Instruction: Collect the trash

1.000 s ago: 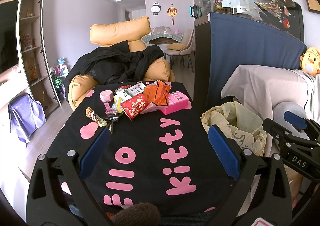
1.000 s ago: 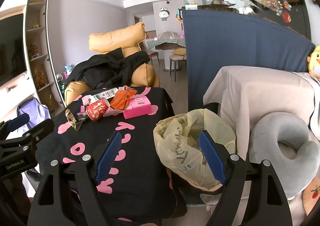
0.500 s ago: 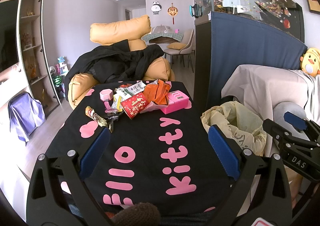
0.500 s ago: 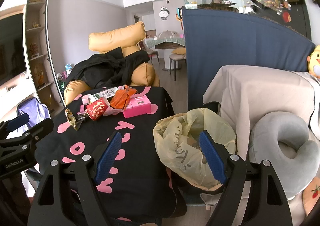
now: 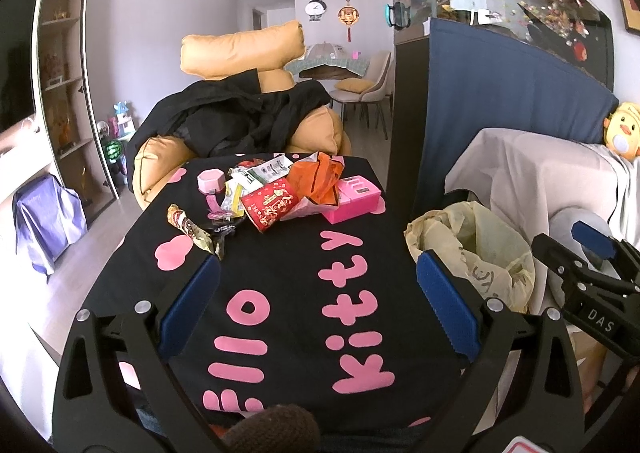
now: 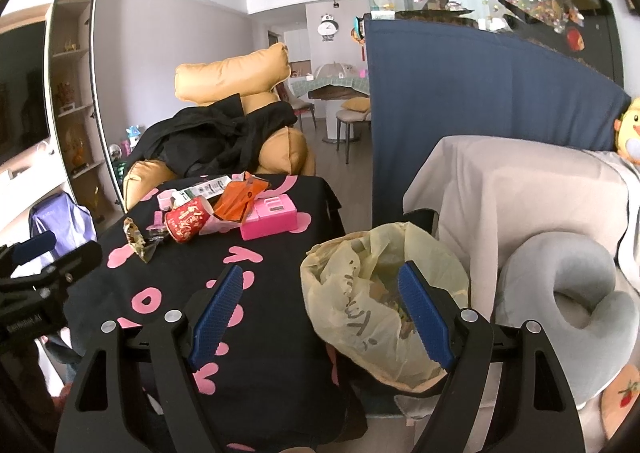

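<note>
Nothing is shifting since a second ago: both the left hand-held gripper (image 5: 318,299) and the right hand-held gripper (image 6: 320,311) are hanging spread wide and empty, so the trash pile (image 5: 276,197) at twelve o'clock on the table (image 5: 280,277) is apparently lying untouched.

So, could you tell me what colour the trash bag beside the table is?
Pale translucent yellow with dark lettering; the trash bag shows best in the right wrist view.

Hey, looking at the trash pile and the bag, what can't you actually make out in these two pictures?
- Trash bag contents: right wrist view, the right gripper finger and the bag's folds hide most.
- Under the orange wrapper: left wrist view, it covers part of the pink box.
- Print on the white wrapper: too small in both views.
- Table near edge: left wrist view, hidden behind the left gripper.
</note>
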Demonstrator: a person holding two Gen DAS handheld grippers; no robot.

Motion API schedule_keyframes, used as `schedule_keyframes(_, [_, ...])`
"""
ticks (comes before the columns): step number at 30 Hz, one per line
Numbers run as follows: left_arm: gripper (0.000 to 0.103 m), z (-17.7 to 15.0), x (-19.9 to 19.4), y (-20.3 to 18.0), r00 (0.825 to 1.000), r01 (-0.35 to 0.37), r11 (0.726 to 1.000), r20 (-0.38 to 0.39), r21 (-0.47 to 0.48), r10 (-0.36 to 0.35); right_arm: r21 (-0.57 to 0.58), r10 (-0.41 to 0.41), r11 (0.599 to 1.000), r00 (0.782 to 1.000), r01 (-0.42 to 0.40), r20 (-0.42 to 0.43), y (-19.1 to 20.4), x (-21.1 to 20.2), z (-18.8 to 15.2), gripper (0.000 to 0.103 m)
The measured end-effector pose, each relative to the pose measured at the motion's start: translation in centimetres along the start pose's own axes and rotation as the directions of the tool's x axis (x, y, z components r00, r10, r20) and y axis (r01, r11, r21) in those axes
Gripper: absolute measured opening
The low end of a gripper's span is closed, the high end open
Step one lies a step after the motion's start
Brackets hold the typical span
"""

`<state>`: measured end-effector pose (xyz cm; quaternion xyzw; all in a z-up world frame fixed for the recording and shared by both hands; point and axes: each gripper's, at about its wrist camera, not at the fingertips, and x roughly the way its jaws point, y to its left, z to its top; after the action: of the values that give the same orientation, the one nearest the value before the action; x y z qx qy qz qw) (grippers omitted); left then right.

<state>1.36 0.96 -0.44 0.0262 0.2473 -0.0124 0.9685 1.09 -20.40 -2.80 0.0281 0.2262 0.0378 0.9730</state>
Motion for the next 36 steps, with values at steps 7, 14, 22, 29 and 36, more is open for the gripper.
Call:
schedule_keyframes(7, [0.094, 0.8, 2.7, 2.8, 0.999, 0.044, 0.999, -0.03, -0.012, -0.045, -0.069, 0.015, 0.998, 1.0, -0.014, 0.004, 1.9, 2.4, 1.6, 0.076])
schedule_keyframes(14, [0.094, 1.3, 7.0, 10.0, 0.998, -0.002, 0.995, -0.065, -0.104, -0.005, -0.105, 0.075, 0.991, 0.995, -0.081, -0.061, 4.5, 6.0, 2.7, 0.076])
schedule_keyframes(22, [0.094, 0.0, 10.4, 15.2, 0.991, -0.067, 0.995, -0.119, -0.075, 0.058, -0.154, 0.109, 0.979, 0.981, -0.134, -0.161, 7.9, 11.0, 2.9, 0.076])
schedule_keyframes(29, [0.094, -1.4, 11.9, 20.3, 0.989, -0.096, 0.978, -0.13, -0.184, 0.072, -0.218, 0.104, 0.964, 0.971, -0.152, -0.216, 10.3, 14.1, 2.4, 0.076])
schedule_keyframes(36, [0.086, -3.3, 15.1, 25.7, 0.97, -0.078, 0.938, -0.244, -0.339, -0.008, -0.187, 0.142, 0.962, 0.947, -0.201, -0.287, 11.4, 17.6, 1.3, 0.076])
